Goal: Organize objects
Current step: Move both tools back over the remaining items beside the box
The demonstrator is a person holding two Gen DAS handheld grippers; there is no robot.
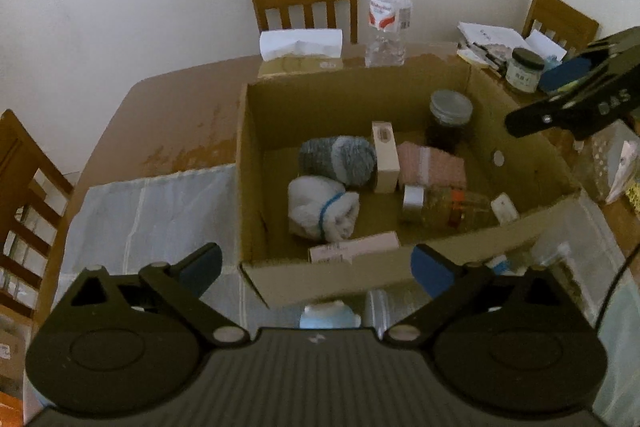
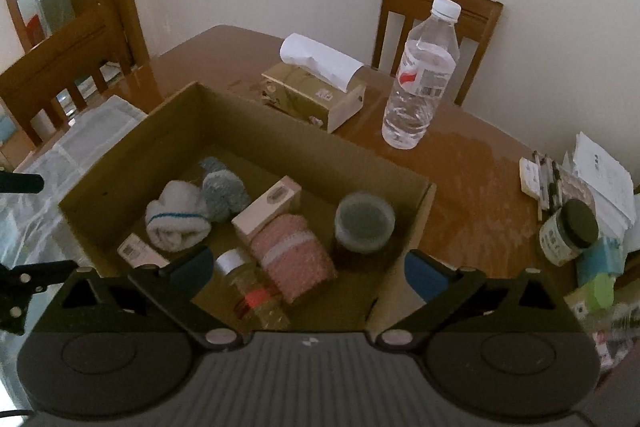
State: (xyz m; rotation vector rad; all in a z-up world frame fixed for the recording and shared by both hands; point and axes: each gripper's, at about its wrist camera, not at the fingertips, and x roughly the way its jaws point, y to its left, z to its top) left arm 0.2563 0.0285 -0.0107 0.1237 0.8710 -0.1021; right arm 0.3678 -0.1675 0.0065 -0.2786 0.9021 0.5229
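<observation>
While both pairs of tongs hang spread wide with nothing between their blue pads, the cardboard box (image 2: 280,143) on the bench (image 2: 472,167) sits right under them. Seen from its own camera, the right tongs (image 2: 308,269) hover over the box's near right corner, above a small clear bottle (image 2: 250,287) with a white cap and orange band, which lies on its side on the box floor. Just beside that bottle lies a pink knitted roll (image 2: 294,259), touching a cream carton (image 2: 266,207) that stands tilted behind it. A dark jar (image 2: 364,221) with a grey lid stands upright in the far right corner. Toward the left lie a white rolled cloth (image 2: 176,221) with a blue band and a grey-blue fuzzy roll (image 2: 222,187), pressed against each other. A flat pale pink carton (image 2: 140,249) rests along the near wall.

From the left camera, the left tongs (image 1: 316,267) are poised over the box's near wall (image 1: 360,267), and the tip of the right tongs shows at the right edge, above the box's right side.

Beyond the box, a tissue box (image 2: 312,95) and an upright water bottle (image 2: 420,75) stand apart from each other on the bench, with wooden chairs (image 2: 436,27) against the wall. To the right is a clutter of papers (image 2: 600,175) and a small dark-lidded jar (image 2: 568,231). A pale cloth (image 1: 152,211) covers the bench left of the box
</observation>
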